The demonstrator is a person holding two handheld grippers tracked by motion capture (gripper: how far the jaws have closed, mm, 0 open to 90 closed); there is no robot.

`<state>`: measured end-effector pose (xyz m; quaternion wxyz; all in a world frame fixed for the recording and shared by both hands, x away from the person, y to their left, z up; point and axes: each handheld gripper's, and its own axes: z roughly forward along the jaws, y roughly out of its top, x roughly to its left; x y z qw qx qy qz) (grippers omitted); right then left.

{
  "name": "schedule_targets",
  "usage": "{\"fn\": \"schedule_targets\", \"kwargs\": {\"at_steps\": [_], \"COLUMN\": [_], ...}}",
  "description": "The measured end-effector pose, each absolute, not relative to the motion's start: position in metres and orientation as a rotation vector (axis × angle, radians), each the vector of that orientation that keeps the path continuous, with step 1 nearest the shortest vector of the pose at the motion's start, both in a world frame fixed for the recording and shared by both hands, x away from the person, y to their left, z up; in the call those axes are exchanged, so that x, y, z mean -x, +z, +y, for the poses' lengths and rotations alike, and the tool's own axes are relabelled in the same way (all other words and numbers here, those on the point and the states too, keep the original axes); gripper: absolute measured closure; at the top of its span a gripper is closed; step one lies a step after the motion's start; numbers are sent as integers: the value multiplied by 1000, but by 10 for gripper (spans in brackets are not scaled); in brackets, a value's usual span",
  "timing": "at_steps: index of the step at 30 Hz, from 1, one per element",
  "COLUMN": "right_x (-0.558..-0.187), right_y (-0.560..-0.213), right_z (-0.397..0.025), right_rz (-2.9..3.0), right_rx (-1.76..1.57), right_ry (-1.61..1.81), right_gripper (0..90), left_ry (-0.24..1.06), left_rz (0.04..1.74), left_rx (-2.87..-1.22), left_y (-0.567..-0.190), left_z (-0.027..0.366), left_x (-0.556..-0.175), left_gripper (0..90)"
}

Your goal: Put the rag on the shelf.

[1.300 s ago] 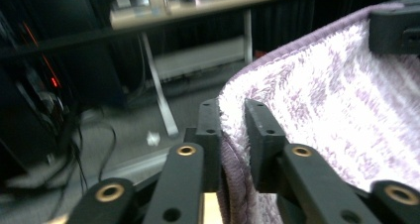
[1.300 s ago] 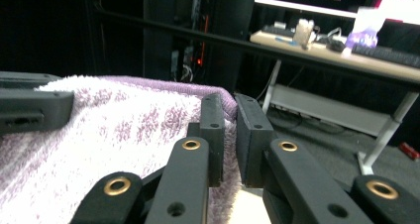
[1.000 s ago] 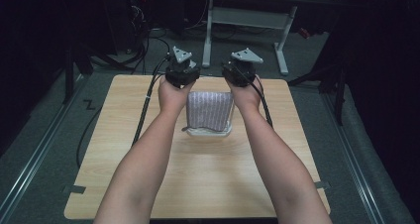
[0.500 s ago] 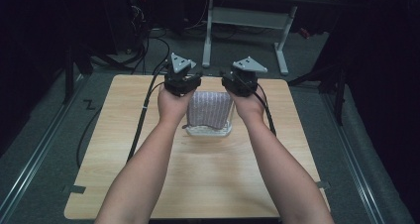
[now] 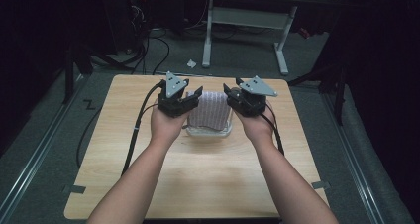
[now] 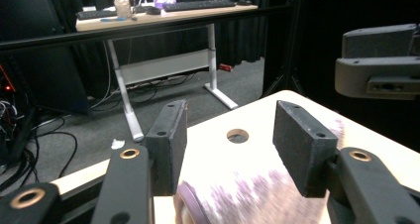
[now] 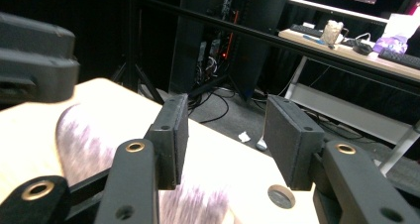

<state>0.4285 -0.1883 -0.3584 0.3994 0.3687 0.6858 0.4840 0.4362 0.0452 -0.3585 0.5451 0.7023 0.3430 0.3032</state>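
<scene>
Purple-and-white checked cloth [image 5: 209, 114] sat folded in a clear tray [image 5: 208, 132] near the far middle of the desk [image 5: 208, 184], square to you so both hands could reach it evenly; you held the left gripper [image 5: 190, 96] at its left edge and the right gripper [image 5: 232, 96] at its right, flanking it, probably to take it from both sides at once; both pairs of jaws stood wide open and empty, raised above the cloth [image 6: 257, 199] rather than touching it.
</scene>
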Motion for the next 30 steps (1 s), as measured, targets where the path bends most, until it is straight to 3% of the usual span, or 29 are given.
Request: {"fn": "schedule_targets", "kwargs": {"at_steps": [12,30], "right_x": [-395,-374], "right_y": [-379,-443], "right_z": [-195,-207], "right_rz": [1771,1904], "right_rx": [-894,-955], "right_ry": [1216,1150], "right_gripper": [513,494], "left_ry": [686,548], "left_rz": [819,875], "left_rx": [-1706,-1852], "left_y": [-376,-446], "left_z": [54,66], "left_x": [-404,-387], "left_gripper": [412,391]}}
